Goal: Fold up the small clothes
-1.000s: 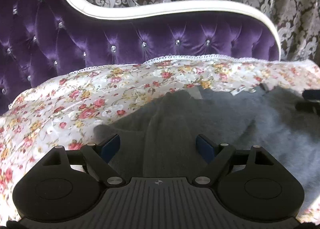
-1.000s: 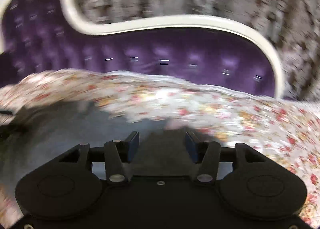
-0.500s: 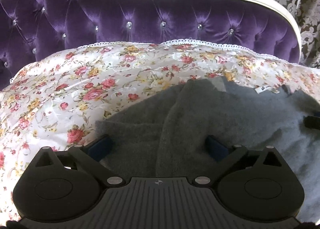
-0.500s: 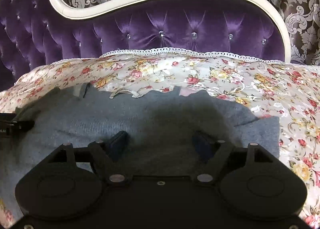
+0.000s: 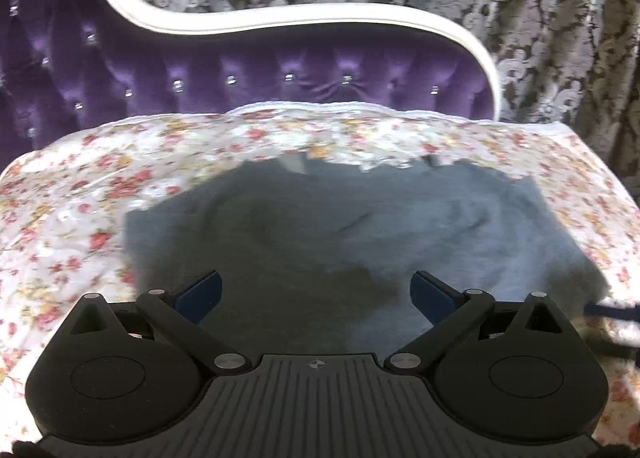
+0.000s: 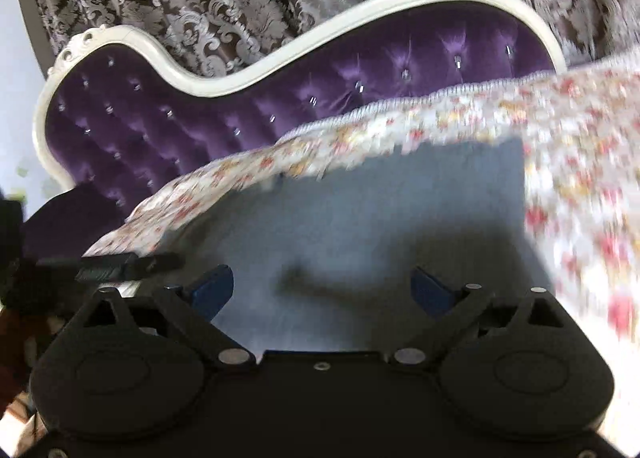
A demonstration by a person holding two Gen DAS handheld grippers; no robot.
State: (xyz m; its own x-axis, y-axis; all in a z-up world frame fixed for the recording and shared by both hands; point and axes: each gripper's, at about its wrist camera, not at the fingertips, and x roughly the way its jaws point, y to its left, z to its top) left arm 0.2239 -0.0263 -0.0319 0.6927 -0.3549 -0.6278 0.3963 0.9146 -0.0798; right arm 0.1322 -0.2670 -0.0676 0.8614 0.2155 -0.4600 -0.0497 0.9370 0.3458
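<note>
Garment [image 5: 360, 234], grey knit, lies spread flat on floral sheet [image 5: 80, 193] over the sofa, presumably laid out for folding; left gripper [image 5: 316, 290] and right gripper [image 6: 322, 286] hover above, jaws wide apart, holding nothing.

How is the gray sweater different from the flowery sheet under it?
The sweater is plain gray; the sheet is white with red and yellow flowers. The sweater looks fuzzy, the sheet smooth and a bit shiny. The sweater covers only the middle, while the sheet spreads past it on every side and has a lacy edge by the purple sofa. Both are cloth, lying flat.
</note>
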